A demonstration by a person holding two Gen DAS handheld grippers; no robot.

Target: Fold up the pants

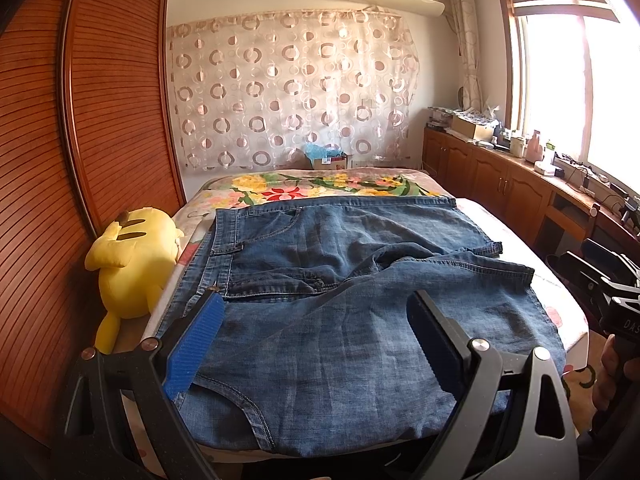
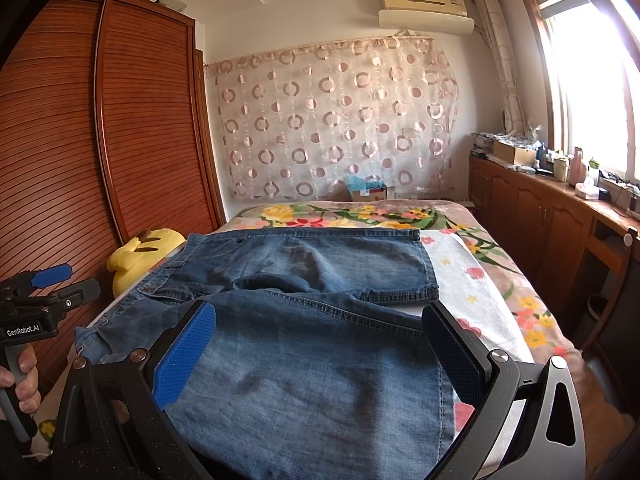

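a: across the bed (image 1: 520,236), at twelve o'clock from both tongs, lie the jeans (image 1: 320,280), spread flat on the flowered cover, waistband toward nine o'clock by the yellow plush toy (image 1: 132,256).

b: how do the tongs stand against them?

a: left gripper (image 1: 316,320) hangs over the near part of the denim with its fingers spread wide, nothing between them but cloth below. whether the pads touch the fabric i cannot tell. right gripper (image 2: 320,332) is the same: fingers wide apart, framing the near leg, gripping nothing.

b: and the legs?

a: far leg runs flat toward three o'clock; the near leg lies rumpled and partly over it, a raised fold at the crotch. in the right wrist view the near leg's hem sits at about four o'clock, beside the right finger.

b: anything hidden?

a: the nearest edge of the jeans drops behind the gripper frames at six o'clock in both views. a hand (image 2: 20,380) at eight o'clock in the right view holds the other handle, cut by the frame. the window (image 1: 600,92) at two o'clock is washed out by glare.
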